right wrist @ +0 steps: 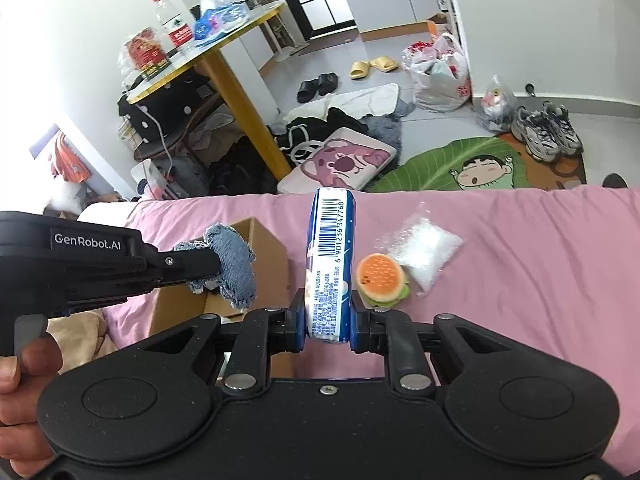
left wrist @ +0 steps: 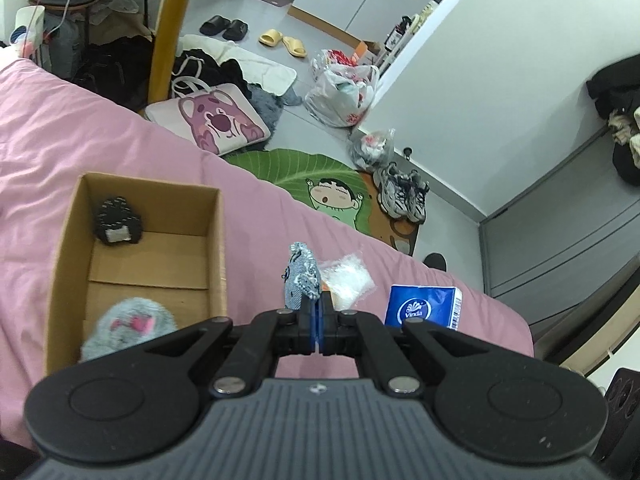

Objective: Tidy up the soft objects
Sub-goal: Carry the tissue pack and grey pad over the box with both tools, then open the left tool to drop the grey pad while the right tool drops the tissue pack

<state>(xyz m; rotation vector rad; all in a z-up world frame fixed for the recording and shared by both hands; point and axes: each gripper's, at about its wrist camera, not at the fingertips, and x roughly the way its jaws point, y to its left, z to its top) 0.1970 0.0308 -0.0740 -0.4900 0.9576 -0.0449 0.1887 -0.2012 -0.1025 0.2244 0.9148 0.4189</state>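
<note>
We pinch denim scrap (left wrist: 301,276) in left gripper (left wrist: 318,312), limp and light; right gripper (right wrist: 329,320) squeezes tissue pack (right wrist: 330,264) mid-body, squashy, holds fine

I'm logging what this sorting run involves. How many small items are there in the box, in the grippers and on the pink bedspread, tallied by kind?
fabric or fuzzy pieces: 3 (black knit piece, grey fluffy piece, denim piece)
tissue pack: 1
burger toy: 1
clear plastic bag: 1
Total: 6
</note>
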